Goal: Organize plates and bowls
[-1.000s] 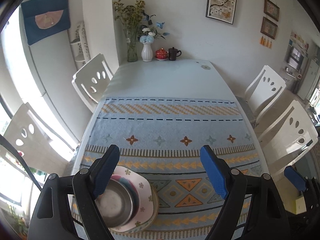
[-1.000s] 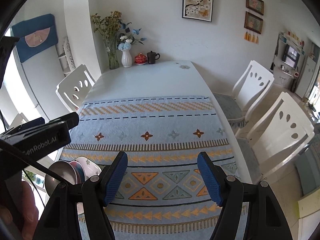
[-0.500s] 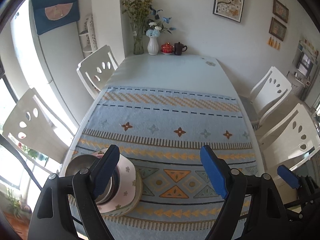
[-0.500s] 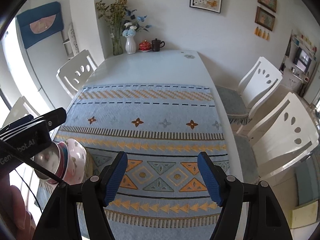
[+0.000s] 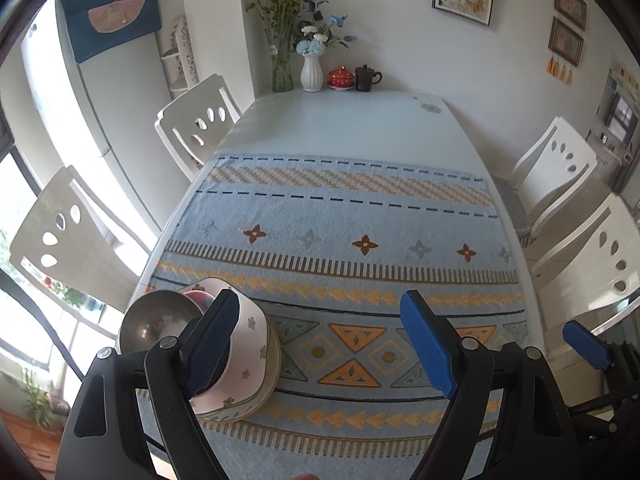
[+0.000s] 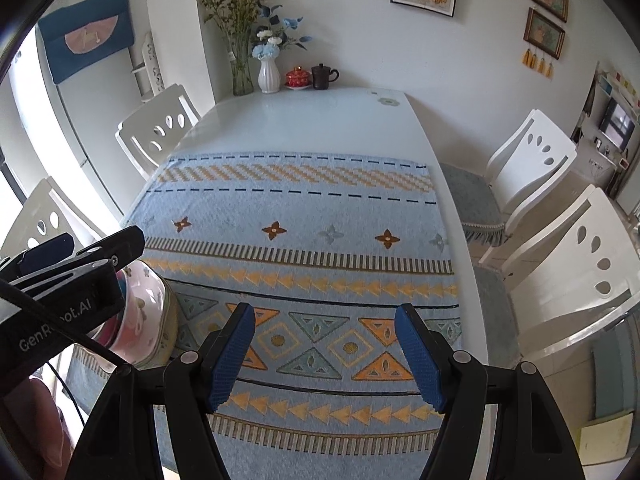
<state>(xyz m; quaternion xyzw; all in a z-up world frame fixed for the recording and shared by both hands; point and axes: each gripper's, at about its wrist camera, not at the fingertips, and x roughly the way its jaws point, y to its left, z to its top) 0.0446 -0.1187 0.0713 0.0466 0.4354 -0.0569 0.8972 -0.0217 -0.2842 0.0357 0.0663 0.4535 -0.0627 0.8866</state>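
Room: bright dining corner, white chairs round a long white worktop [image 5: 344,128], framed pictures on the wall
Far end: glass vase of dried stems [image 5: 282,68], white vase [image 5: 312,72], red lidded cup [image 5: 341,79], dark mug [image 5: 366,79]
Cloth: blue patterned runner [image 5: 340,240] over the near half of the worktop
Dishes: one stack at the near left edge of the runner, with a metal bowl [image 5: 154,322] nested in a pinkish flowered bowl [image 5: 250,354] on a greenish plate [image 5: 272,376] (pretty sure there's another coloured bowl in between, hard to tell)
Left claw [image 5: 324,344]: jaws spread wide, nothing gripped; its left finger sits in front of the stack, and the gap between the fingers is over bare runner just right of the stack
Right claw [image 6: 328,354]: also spread, nothing between the pads; the stack is off to its left, mostly hidden behind the other claw's body
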